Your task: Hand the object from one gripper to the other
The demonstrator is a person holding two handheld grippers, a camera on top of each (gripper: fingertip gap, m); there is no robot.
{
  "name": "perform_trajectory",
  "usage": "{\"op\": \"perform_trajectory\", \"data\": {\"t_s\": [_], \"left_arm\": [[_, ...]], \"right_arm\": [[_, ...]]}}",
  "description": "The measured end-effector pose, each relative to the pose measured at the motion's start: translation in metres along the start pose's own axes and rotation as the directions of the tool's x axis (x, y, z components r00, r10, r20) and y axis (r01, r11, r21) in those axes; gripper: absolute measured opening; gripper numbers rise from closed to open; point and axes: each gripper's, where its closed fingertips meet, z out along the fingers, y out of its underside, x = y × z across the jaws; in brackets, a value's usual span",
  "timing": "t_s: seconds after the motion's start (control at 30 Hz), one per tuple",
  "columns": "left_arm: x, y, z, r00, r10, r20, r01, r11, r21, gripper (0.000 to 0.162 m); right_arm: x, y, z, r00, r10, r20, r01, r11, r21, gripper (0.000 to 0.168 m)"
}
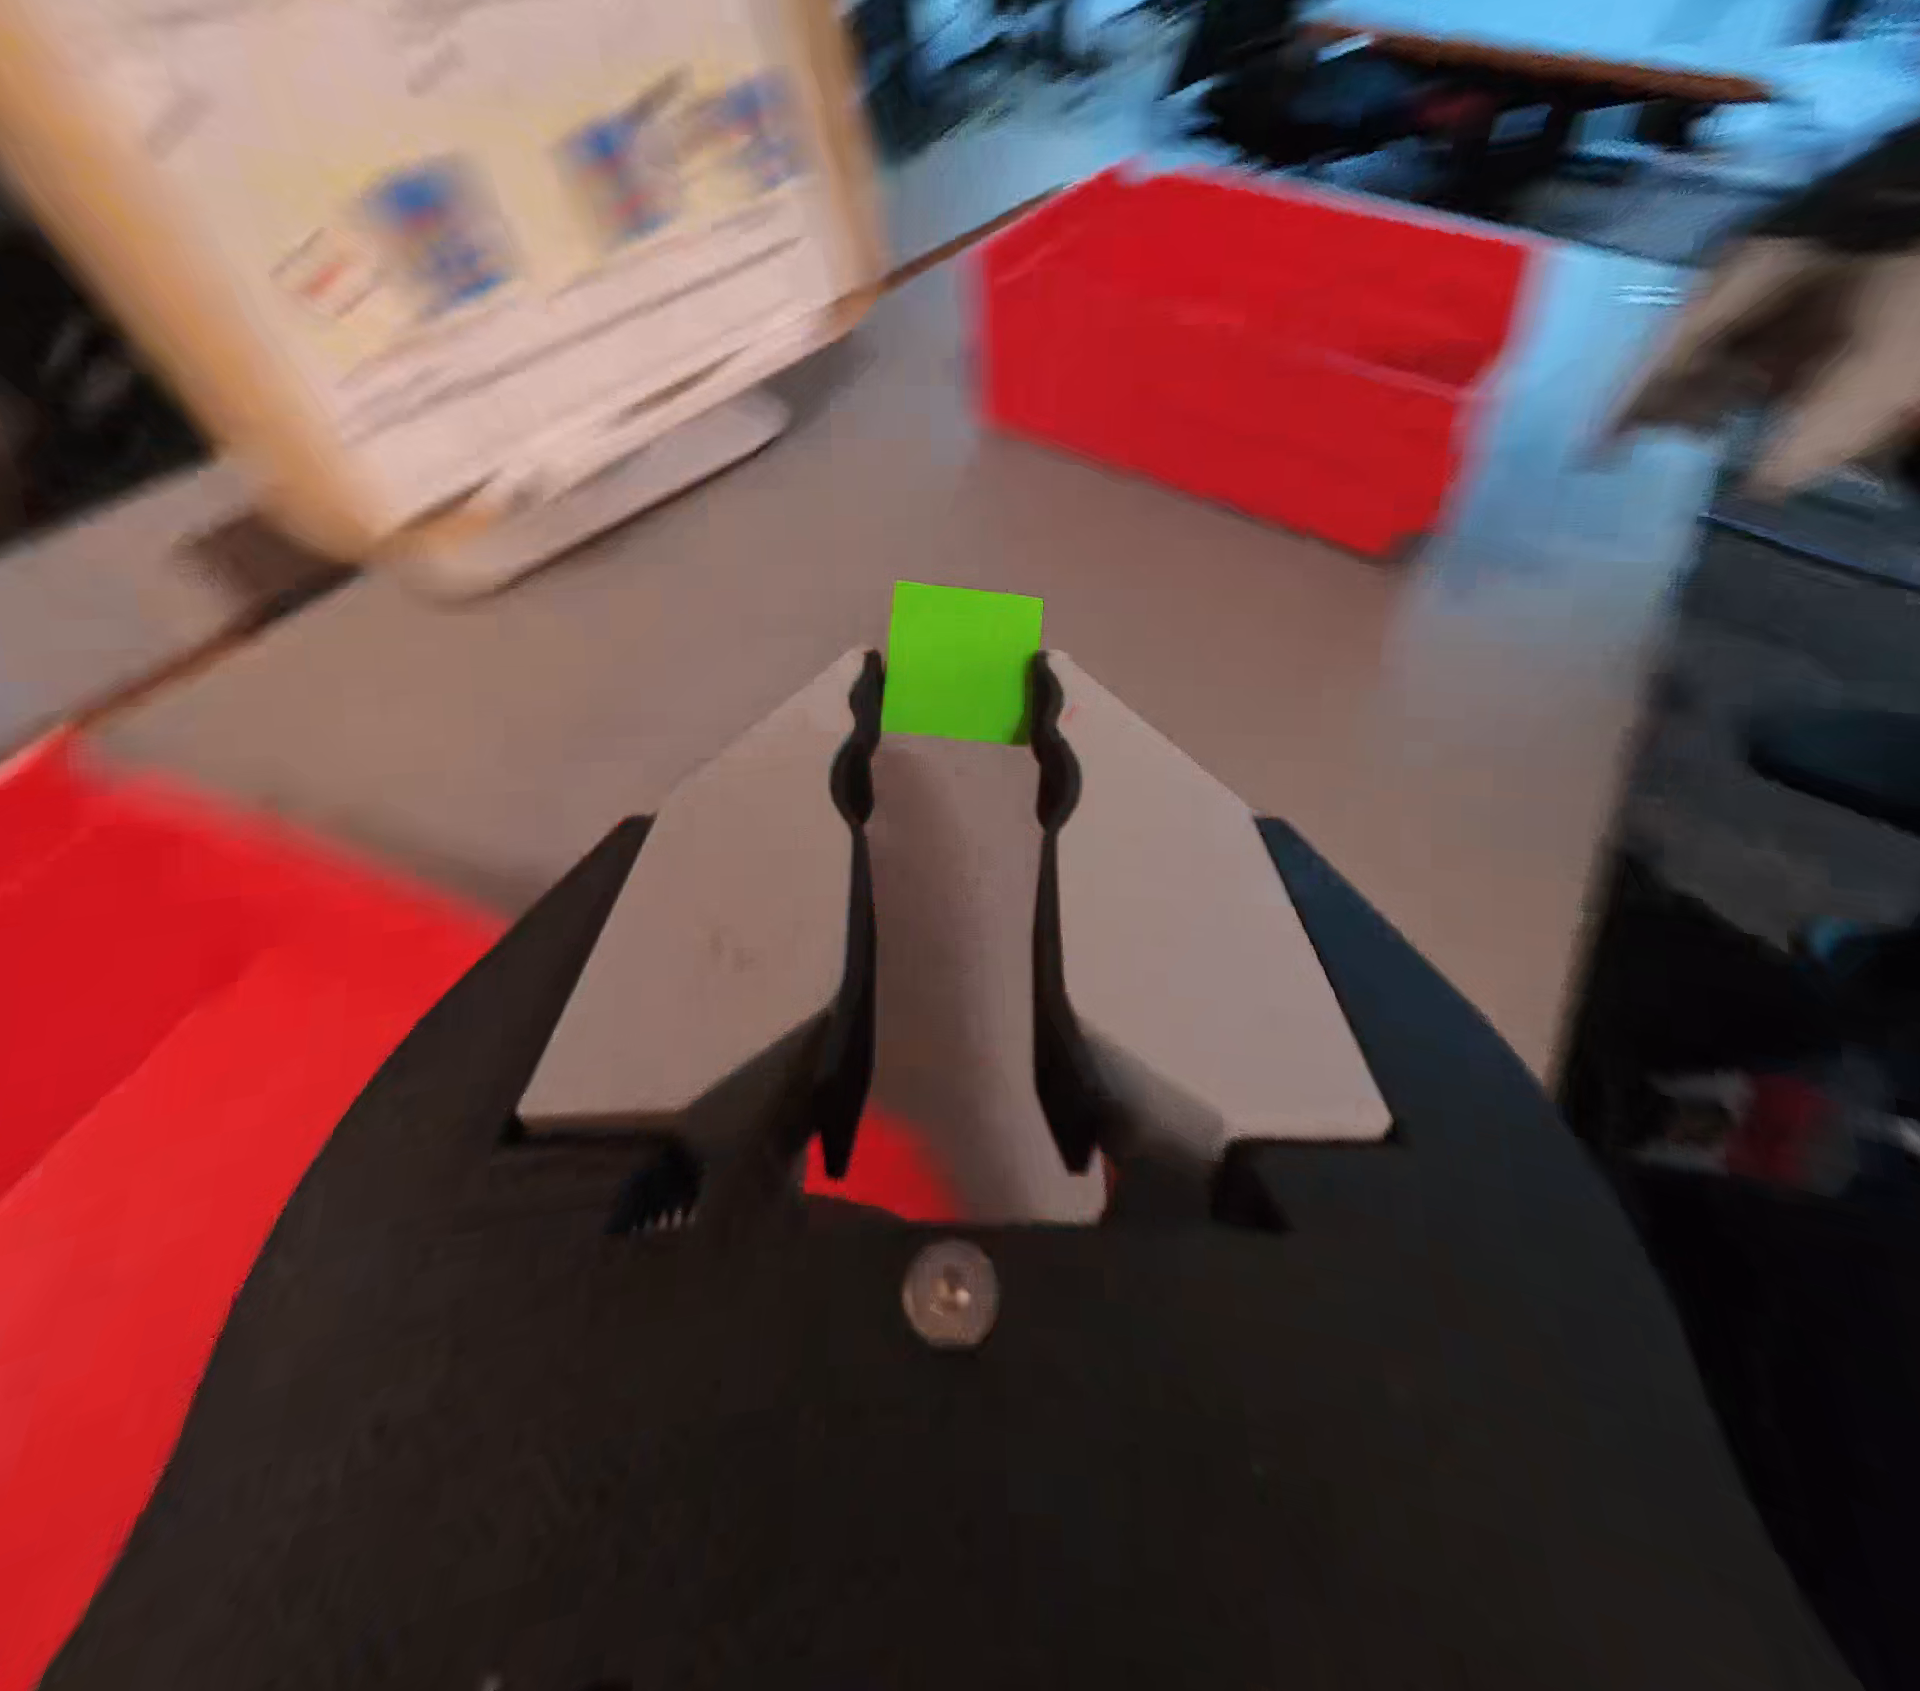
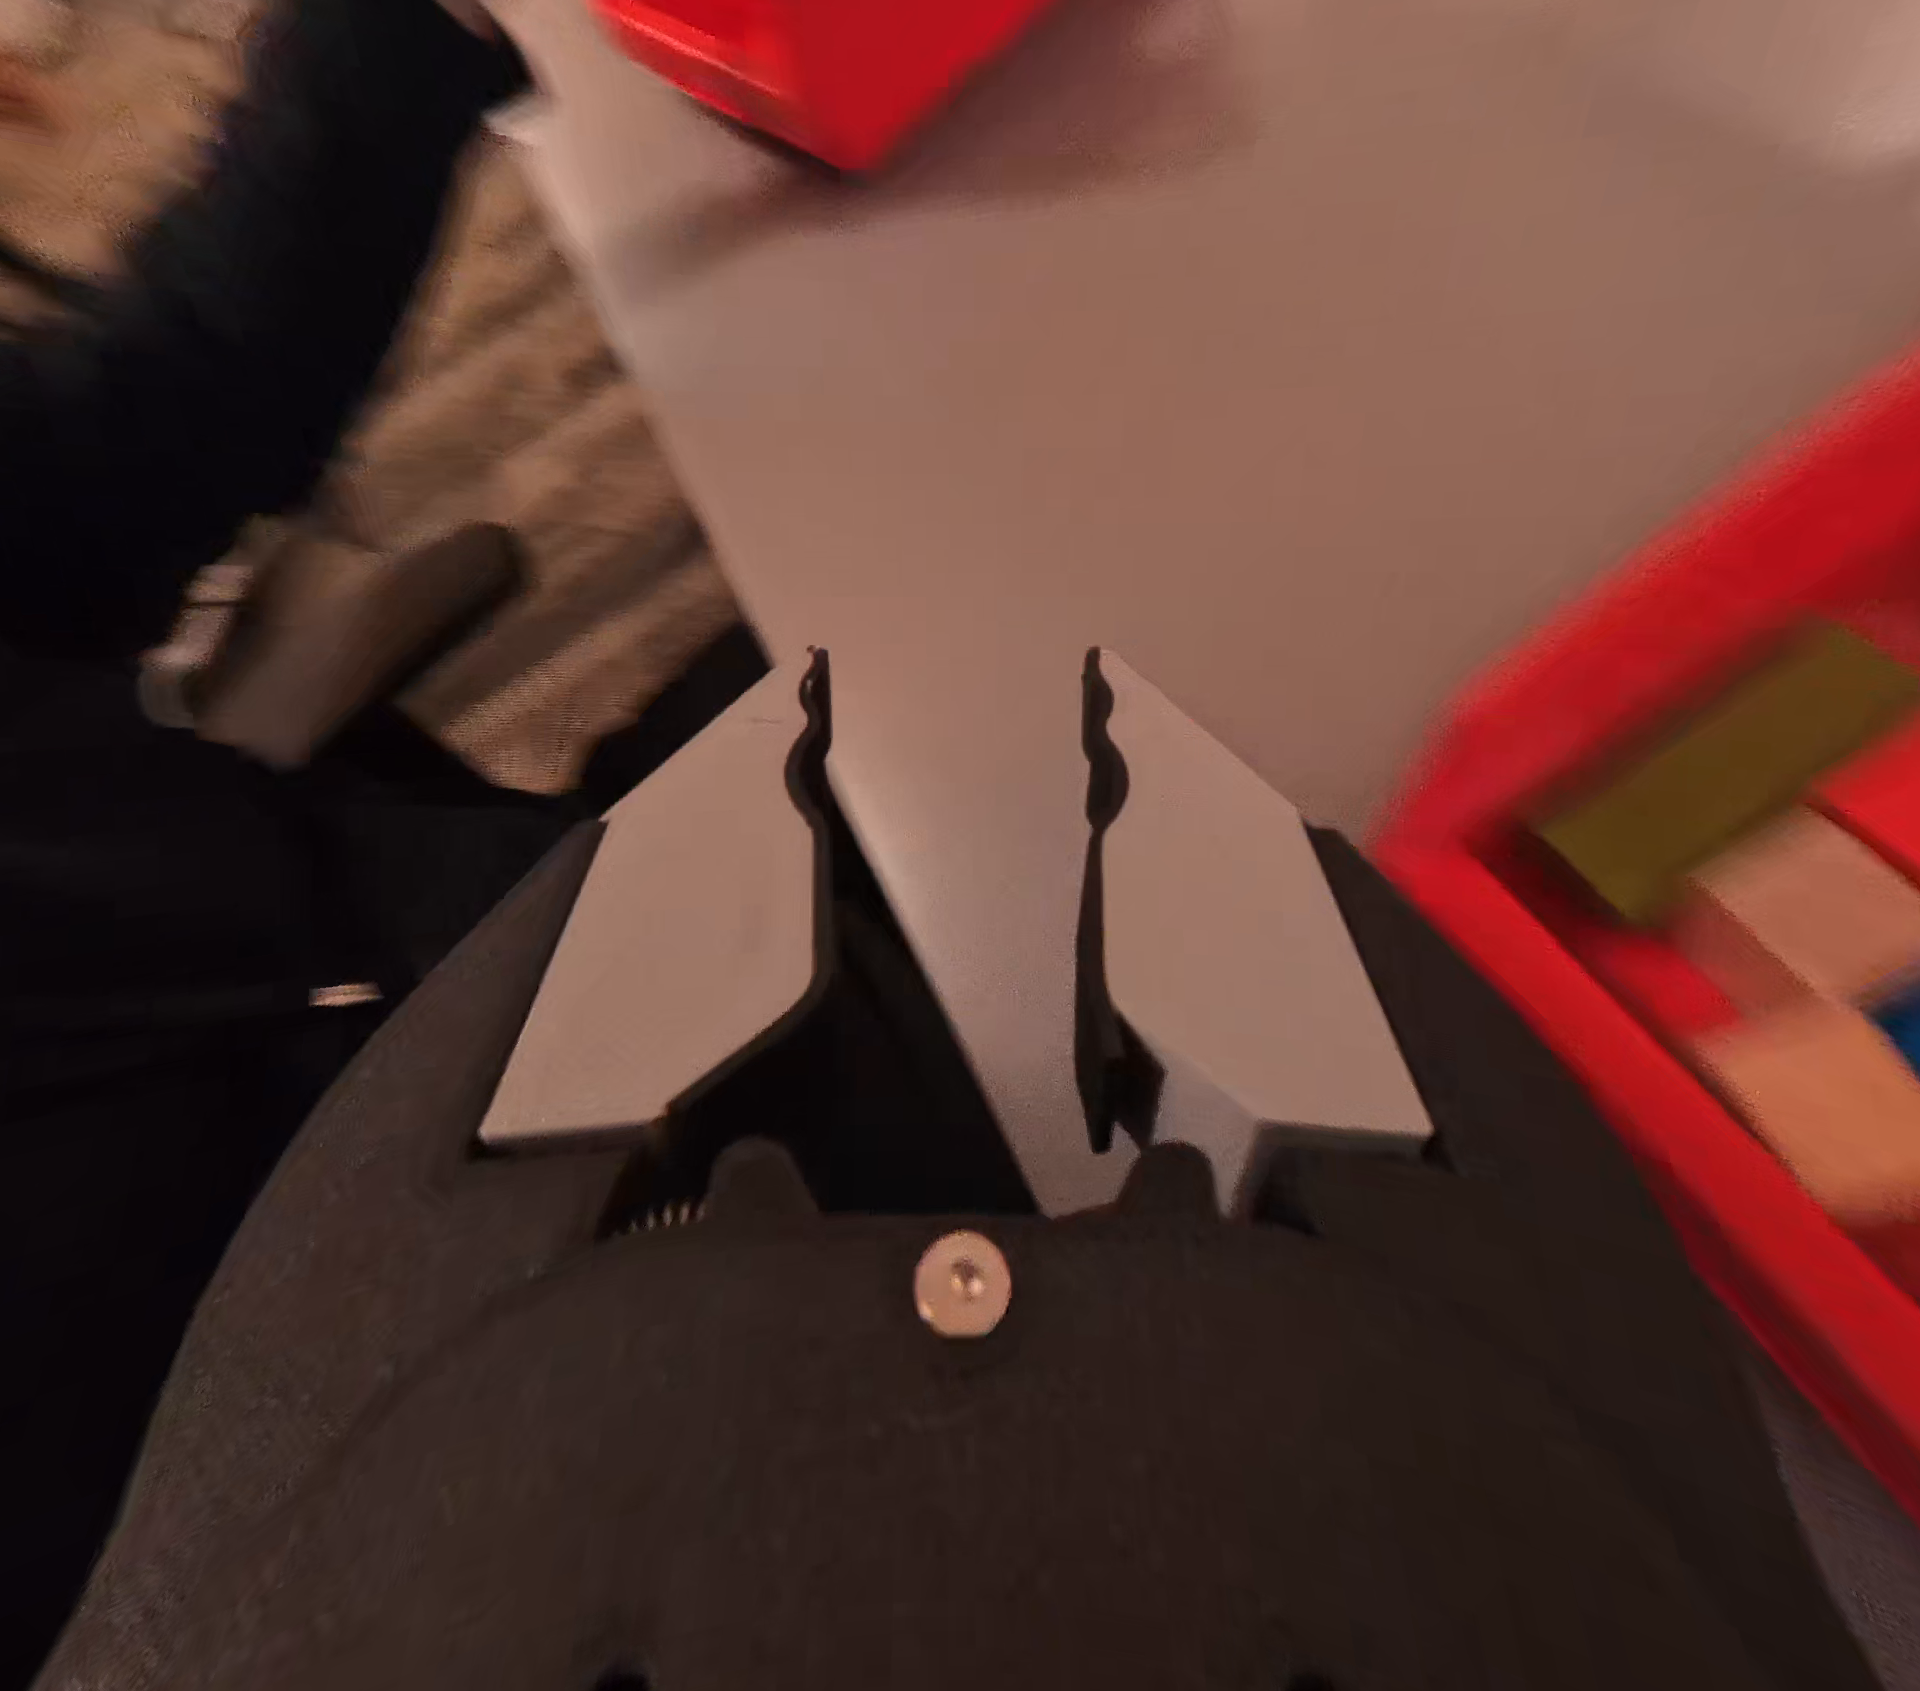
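The left gripper (image 1: 961, 691) is clamped on a small green block (image 1: 962, 662), pinched at its very tips so most of the block stands proud beyond them, held above the grey table (image 1: 727, 602). That free far end is what the other side must take. The right gripper (image 2: 951, 685) has its jaws apart with nothing between them, and it hangs over the table's near corner; the block does not show in its view, so I cannot tell how far apart the two are. The block looks about square, with no clear long axis. A red bin (image 1: 1247, 353) sits ahead to the right, another red bin (image 1: 156, 966) low on the left. The middle of the table between them gives open room to meet.
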Motion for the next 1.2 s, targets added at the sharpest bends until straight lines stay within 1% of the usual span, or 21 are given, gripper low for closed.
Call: {"op": "perform_trajectory", "data": {"t_s": [0.03,0.07,0.1,0.17,0.23,0.27,0.3,0.33,0.37,0.43,0.53,0.6,0.7,0.8,0.93,1.03,1.1,1.13,1.17,1.2], "left_arm": [[0.046,-0.008,-0.002,0.989,0.102,-0.104,-0.093,0.992,0.087,0.026],[0.090,-0.014,-0.007,0.961,0.205,-0.183,-0.170,0.967,0.189,0.026],[0.126,-0.018,-0.011,0.933,0.285,-0.222,-0.219,0.934,0.281,0.026],[0.175,-0.020,-0.011,0.898,0.372,-0.237,-0.271,0.889,0.369,0.026],[0.216,-0.022,-0.012,0.858,0.438,-0.267,-0.293,0.846,0.447,0.026],[0.230,-0.024,-0.012,0.845,0.464,-0.265,-0.298,0.821,0.486,0.026],[0.242,-0.026,-0.011,0.832,0.488,-0.265,-0.305,0.801,0.515,0.026],[0.251,-0.025,-0.008,0.818,0.509,-0.267,-0.325,0.792,0.516,0.026],[0.256,-0.024,-0.004,0.810,0.526,-0.258,-0.350,0.788,0.507,0.026],[0.266,-0.027,-0.004,0.797,0.554,-0.243,-0.367,0.762,0.533,0.026],[0.273,-0.029,-0.002,0.794,0.556,-0.246,-0.356,0.754,0.552,0.026],[0.275,-0.024,0.006,0.788,0.566,-0.243,-0.383,0.759,0.526,0.026],[0.278,-0.015,0.017,0.777,0.578,-0.248,-0.408,0.764,0.500,0.026],[0.271,-0.012,0.024,0.789,0.571,-0.226,-0.424,0.773,0.471,0.026],[0.255,-0.006,0.034,0.835,0.515,-0.195,-0.419,0.824,0.382,0.028],[0.237,-0.004,0.036,0.869,0.469,-0.156,-0.414,0.863,0.289,0.042],[0.212,-0.007,0.032,0.893,0.447,-0.058,-0.425,0.878,0.220,0.041],[0.199,-0.008,0.029,0.902,0.432,-0.013,-0.422,0.888,0.184,0.041],[0.187,-0.007,0.026,0.912,0.410,0.019,-0.408,0.901,0.147,0.041],[0.176,-0.006,0.023,0.922,0.384,0.048,-0.387,0.915,0.117,0.040]], "right_arm": [[-0.021,-0.010,0.009,0.994,0.002,0.109,-0.005,1.000,0.025,0.047],[-0.041,-0.019,0.016,0.978,0.002,0.210,-0.011,0.999,0.043,0.047],[-0.061,-0.027,0.022,0.952,-0.002,0.306,-0.017,0.998,0.057,0.047],[-0.099,-0.035,0.030,0.869,0.003,0.495,-0.035,0.998,0.056,0.043],[-0.129,-0.036,0.033,0.760,0.052,0.648,-0.074,0.997,0.008,0.046],[-0.140,-0.036,0.033,0.712,0.075,0.698,-0.095,0.995,-0.011,0.049],[-0.147,-0.036,0.033,0.677,0.091,0.730,-0.113,0.993,-0.019,0.051],[-0.153,-0.036,0.032,0.654,0.097,0.750,-0.125,0.992,-0.019,0.049],[-0.157,-0.036,0.030,0.637,0.094,0.765,-0.134,0.991,-0.010,0.047],[-0.162,-0.039,0.023,0.610,0.080,0.789,-0.163,0.986,0.026,0.042],[-0.159,-0.043,0.020,0.610,0.074,0.789,-0.210,0.975,0.071,0.036],[-0.158,-0.041,0.022,0.592,0.095,0.800,-0.232,0.971,0.056,0.038],[-0.154,-0.043,0.025,0.565,0.125,0.815,-0.283,0.958,0.049,0.033],[-0.147,-0.044,0.030,0.591,0.126,0.797,-0.288,0.956,0.062,0.028],[-0.129,-0.047,0.037,0.655,0.145,0.742,-0.307,0.948,0.086,0.027],[-0.097,-0.055,0.026,0.751,0.136,0.647,-0.313,0.935,0.167,0.027],[-0.054,-0.063,0.010,0.862,0.135,0.489,-0.290,0.922,0.256,0.026],[-0.023,-0.066,-0.001,0.922,0.140,0.362,-0.256,0.921,0.295,0.026],[0.014,-0.069,-0.013,0.969,0.152,0.194,-0.210,0.923,0.323,0.026],[0.054,-0.071,-0.029,0.985,0.173,0.015,-0.168,0.926,0.337,0.026]]}}
